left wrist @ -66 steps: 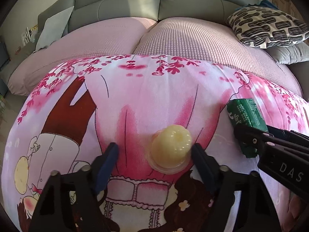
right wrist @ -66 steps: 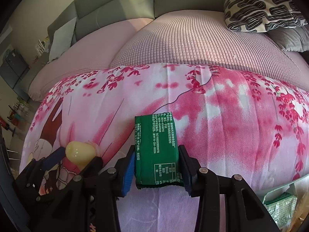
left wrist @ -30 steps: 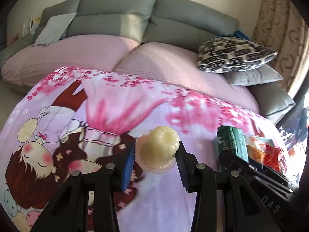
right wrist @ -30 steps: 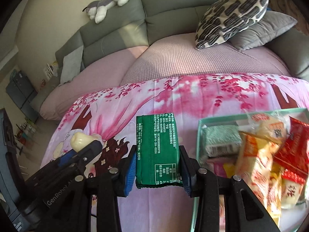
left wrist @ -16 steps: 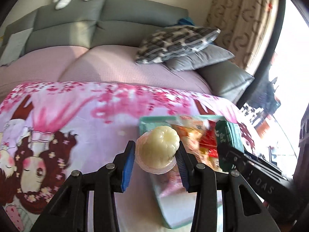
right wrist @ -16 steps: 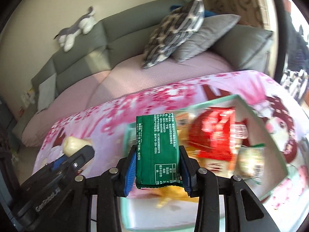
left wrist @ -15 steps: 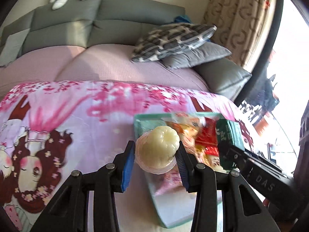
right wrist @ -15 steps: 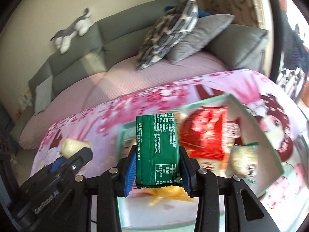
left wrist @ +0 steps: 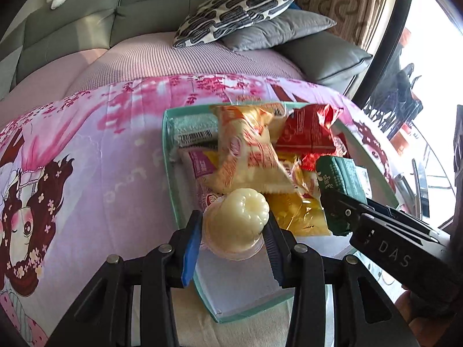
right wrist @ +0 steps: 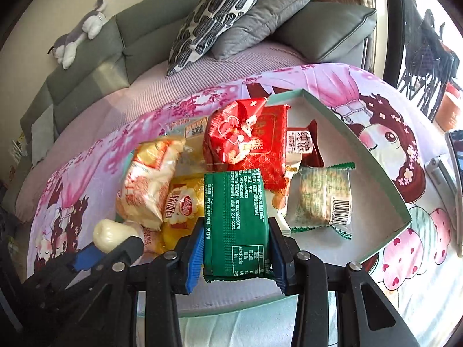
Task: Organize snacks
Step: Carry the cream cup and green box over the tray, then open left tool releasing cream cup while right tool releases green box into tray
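Both of our loads have travelled from the bare blanket to above the teal tray [right wrist: 373, 156], which now fills both views. Nearest us, the left gripper [left wrist: 231, 232] pinches the pale jelly cup [left wrist: 235, 219] over the tray's near-left corner; the right gripper [right wrist: 235, 248] clamps the green snack packet [right wrist: 235, 219] above its near edge. Beyond lie the packed snacks, including a red packet [right wrist: 246, 136]. We judge this the placing step: next, lower each into free tray floor and part the fingers.
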A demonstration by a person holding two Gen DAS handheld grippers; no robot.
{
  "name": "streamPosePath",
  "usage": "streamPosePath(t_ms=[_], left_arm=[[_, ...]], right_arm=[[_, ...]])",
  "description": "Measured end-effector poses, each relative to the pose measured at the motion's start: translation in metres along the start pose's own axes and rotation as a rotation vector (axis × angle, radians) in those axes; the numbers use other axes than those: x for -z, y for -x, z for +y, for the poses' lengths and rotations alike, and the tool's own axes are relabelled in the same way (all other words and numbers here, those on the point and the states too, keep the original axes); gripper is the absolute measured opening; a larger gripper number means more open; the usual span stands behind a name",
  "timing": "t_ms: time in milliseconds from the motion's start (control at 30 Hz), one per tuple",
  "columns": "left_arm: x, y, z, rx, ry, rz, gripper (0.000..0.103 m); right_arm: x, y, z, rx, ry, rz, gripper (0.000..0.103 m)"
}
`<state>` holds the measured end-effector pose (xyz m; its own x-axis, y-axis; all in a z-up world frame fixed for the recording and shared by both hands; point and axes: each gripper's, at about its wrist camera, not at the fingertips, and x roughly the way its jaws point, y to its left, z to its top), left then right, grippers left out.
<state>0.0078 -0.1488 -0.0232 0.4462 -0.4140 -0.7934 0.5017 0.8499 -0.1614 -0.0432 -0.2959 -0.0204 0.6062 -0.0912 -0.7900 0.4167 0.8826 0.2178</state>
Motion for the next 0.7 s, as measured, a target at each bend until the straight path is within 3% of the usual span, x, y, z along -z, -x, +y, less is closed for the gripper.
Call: streamPosePath(t_ms=[367,467,500,700], left_arm=[[0.002,0.001,0.002,-0.036,0.010,0.040,0.048],[0.003,0.004,0.004,-0.019,0.031,0.043,0.056],[0.003,0.006,0.004,-0.025,0.033,0.044,0.060],[0.002,0.018,0.007,-0.066,0.045,0.019,0.071]], right_arm=[[0.001,-0.003,-0.004,0.003,-0.002,0.024,0.044],[0.002,-0.002,-0.004,0.012,0.001,0.027,0.051],[0.002,-0.001,-0.004,0.016,0.003,0.028,0.057],[0.001,0.007,-0.002,0.012,0.005,0.017,0.069]])
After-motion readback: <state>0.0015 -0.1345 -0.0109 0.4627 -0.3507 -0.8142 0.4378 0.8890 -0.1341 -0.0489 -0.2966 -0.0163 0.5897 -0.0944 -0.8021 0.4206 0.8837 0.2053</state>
